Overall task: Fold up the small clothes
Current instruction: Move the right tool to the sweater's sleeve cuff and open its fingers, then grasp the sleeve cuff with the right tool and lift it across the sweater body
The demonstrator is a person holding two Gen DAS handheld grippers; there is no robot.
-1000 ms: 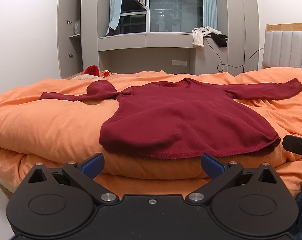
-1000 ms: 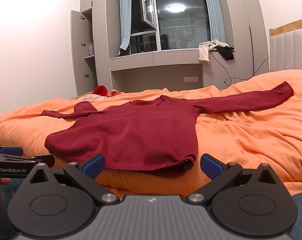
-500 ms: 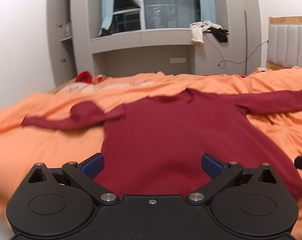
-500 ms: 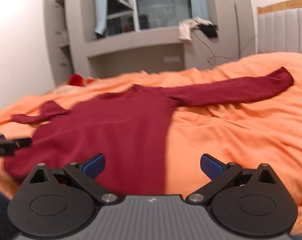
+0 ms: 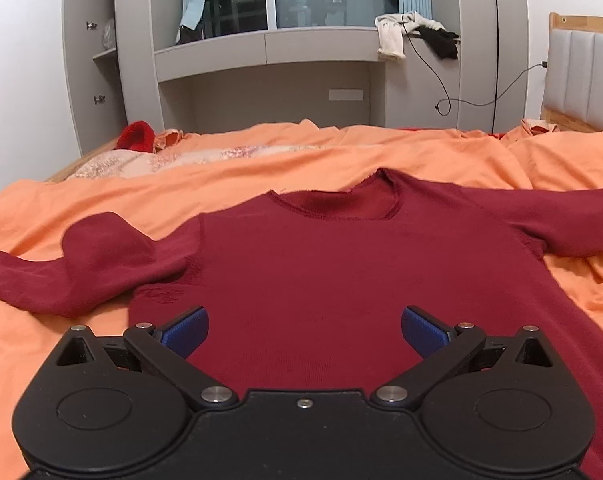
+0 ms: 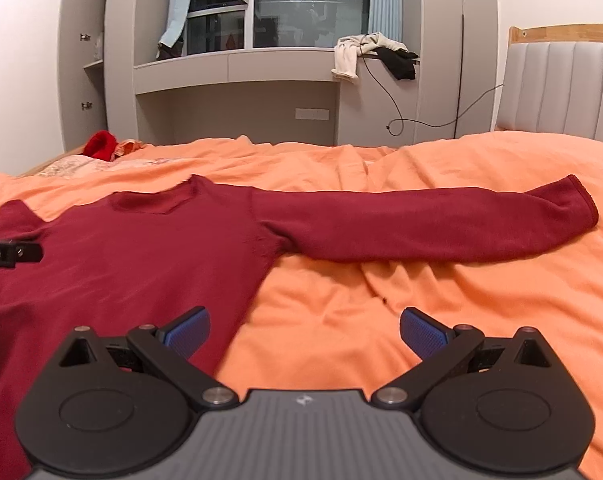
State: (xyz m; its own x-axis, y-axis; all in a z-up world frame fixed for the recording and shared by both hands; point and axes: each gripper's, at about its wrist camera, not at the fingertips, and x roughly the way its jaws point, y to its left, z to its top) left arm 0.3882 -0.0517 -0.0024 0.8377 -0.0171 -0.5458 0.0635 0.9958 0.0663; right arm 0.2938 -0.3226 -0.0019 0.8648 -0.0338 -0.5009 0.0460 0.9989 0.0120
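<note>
A dark red long-sleeved sweater (image 5: 341,272) lies flat on the orange duvet, neck away from me. Its left sleeve (image 5: 81,264) is bunched and bent; its right sleeve (image 6: 441,224) stretches straight out to the right. My left gripper (image 5: 304,330) hovers open over the sweater's body with nothing between its blue pads. My right gripper (image 6: 304,330) hangs open over the sweater's right side edge and the bare duvet, below the armpit. The tip of the left gripper (image 6: 9,254) shows at the left edge of the right wrist view.
The orange duvet (image 6: 461,312) covers the whole bed, wrinkled to the right. A red item (image 5: 136,140) lies at the far left corner. Grey cabinets and a window ledge with draped clothes (image 5: 405,36) stand behind, a padded headboard (image 6: 561,84) at right.
Both grippers have risen and moved forward from the bed's near edge to above the sweater. The sweater's hem has dropped out of sight below them. Both stay open.
</note>
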